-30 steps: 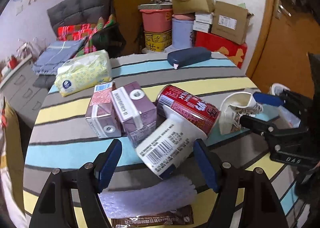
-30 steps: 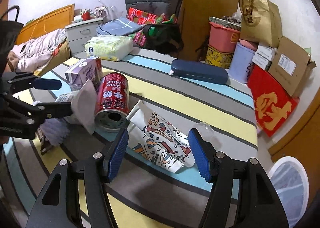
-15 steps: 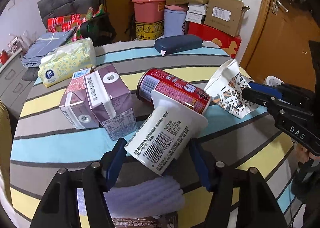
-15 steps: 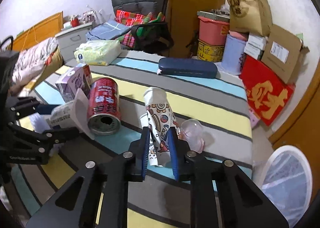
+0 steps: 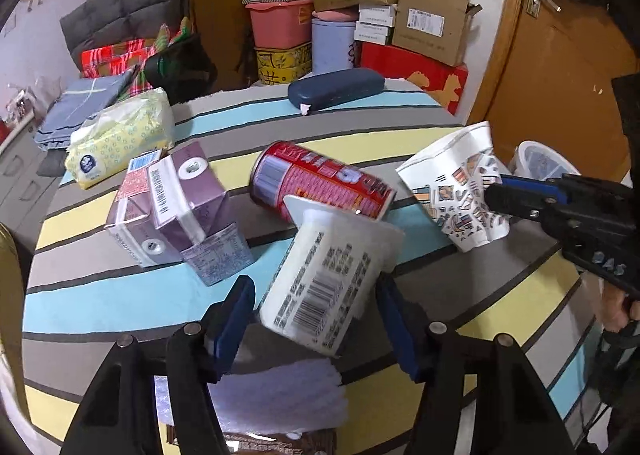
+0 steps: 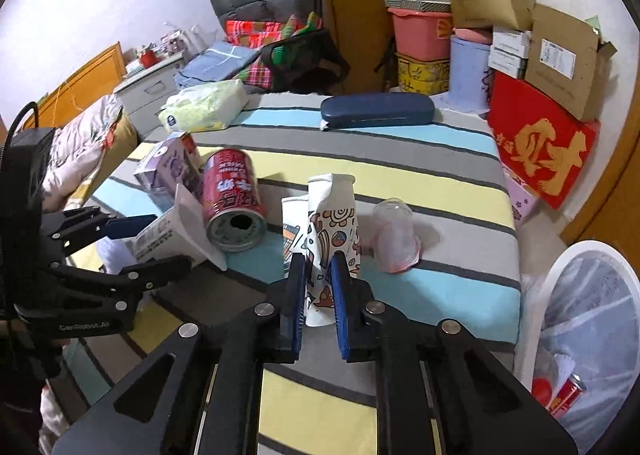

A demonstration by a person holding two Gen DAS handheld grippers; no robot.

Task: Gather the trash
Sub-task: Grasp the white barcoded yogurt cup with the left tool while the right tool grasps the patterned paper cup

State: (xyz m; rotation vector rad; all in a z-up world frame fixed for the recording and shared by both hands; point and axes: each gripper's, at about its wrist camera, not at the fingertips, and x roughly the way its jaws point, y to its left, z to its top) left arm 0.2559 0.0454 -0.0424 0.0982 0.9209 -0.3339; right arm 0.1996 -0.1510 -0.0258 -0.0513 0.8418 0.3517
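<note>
My right gripper (image 6: pixel 318 295) is shut on a crushed patterned paper cup (image 6: pixel 330 231) and holds it above the striped table (image 6: pixel 400 159); the cup also shows in the left wrist view (image 5: pixel 456 183). My left gripper (image 5: pixel 316 307) is closed around a white yoghurt tub (image 5: pixel 324 279), lifted and tilted; the tub also shows in the right wrist view (image 6: pixel 160 235). A red milk can (image 5: pixel 320 183) lies on its side. Two purple drink cartons (image 5: pixel 176 211) stand to its left. A clear plastic cup (image 6: pixel 394 235) lies on the table.
A white bin (image 6: pixel 592 319) with a plastic liner stands on the floor to the right and holds a red can. A tissue pack (image 5: pixel 120 135) and a blue case (image 5: pixel 336 89) lie at the far side. A bubble-wrap piece (image 5: pixel 280 391) and a brown wrapper (image 5: pixel 256 445) lie near me.
My right gripper closed on the paper cup and lifted it upright. My left gripper narrowed onto the yoghurt tub and raised it off the table.
</note>
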